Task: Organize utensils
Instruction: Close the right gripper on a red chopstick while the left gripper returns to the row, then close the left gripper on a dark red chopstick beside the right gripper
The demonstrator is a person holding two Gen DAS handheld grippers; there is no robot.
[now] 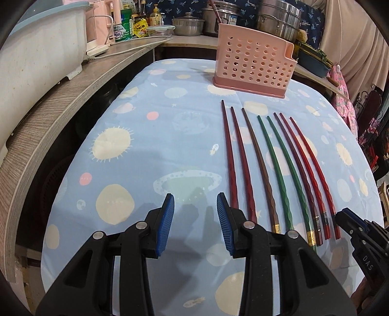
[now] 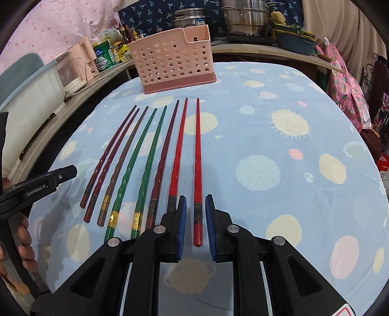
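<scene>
Several chopsticks lie side by side on the blue planet-print tablecloth: dark red, brown, green, maroon and bright red. Behind their thin tips stands a pink perforated utensil holder. My left gripper is open over bare cloth, just left of the leftmost dark red chopstick, with nothing between its blue pads. My right gripper is open and narrow. The thick end of the rightmost red chopstick lies between its pads, with a gap showing on each side. Each gripper appears at the edge of the other's view.
A grey wooden counter curves along the left with a white tub, a pink appliance and bottles. Steel pots stand behind the holder. A person's fingers hold the left gripper's handle. The cloth drops off at the right edge.
</scene>
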